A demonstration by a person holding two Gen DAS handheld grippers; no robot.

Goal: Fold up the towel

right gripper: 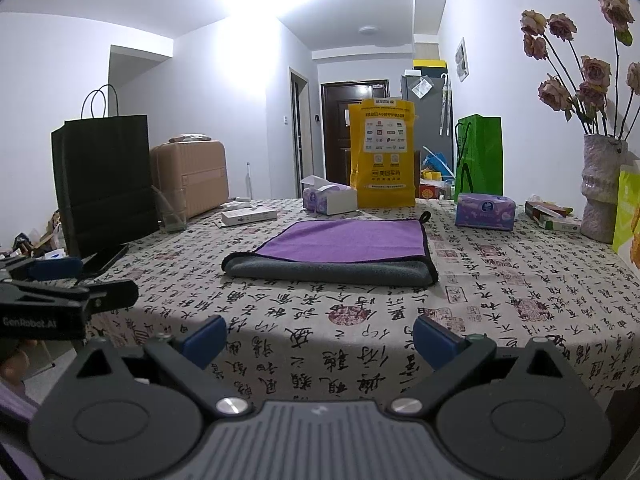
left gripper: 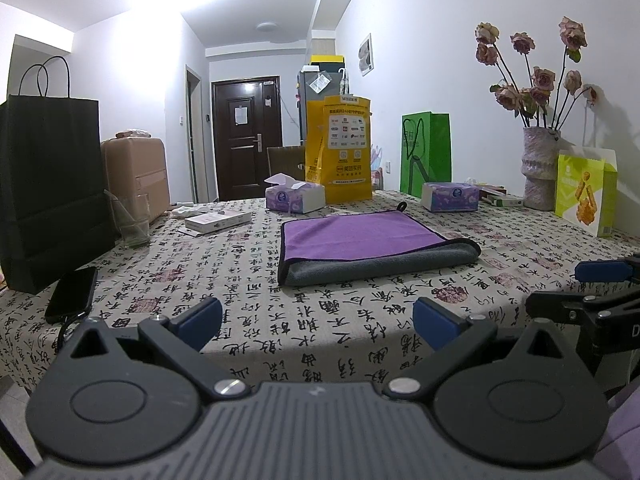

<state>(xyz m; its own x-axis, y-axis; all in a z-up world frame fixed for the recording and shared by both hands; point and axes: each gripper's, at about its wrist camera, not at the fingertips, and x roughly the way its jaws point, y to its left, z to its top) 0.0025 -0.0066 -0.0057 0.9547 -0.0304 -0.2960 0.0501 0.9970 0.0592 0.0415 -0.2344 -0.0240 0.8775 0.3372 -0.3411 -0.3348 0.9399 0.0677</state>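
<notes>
A purple towel with a grey underside lies folded in half on the table, its rounded grey fold edge facing me and a small black loop at its far corner. It also shows in the right wrist view. My left gripper is open and empty, held near the table's front edge, well short of the towel. My right gripper is open and empty, also back at the front edge. Each gripper shows at the side of the other's view.
The table has a calligraphy-print cloth. On it stand a black paper bag, a phone, a glass, two tissue packs, a yellow bag, a green bag, a flower vase and a snack bag.
</notes>
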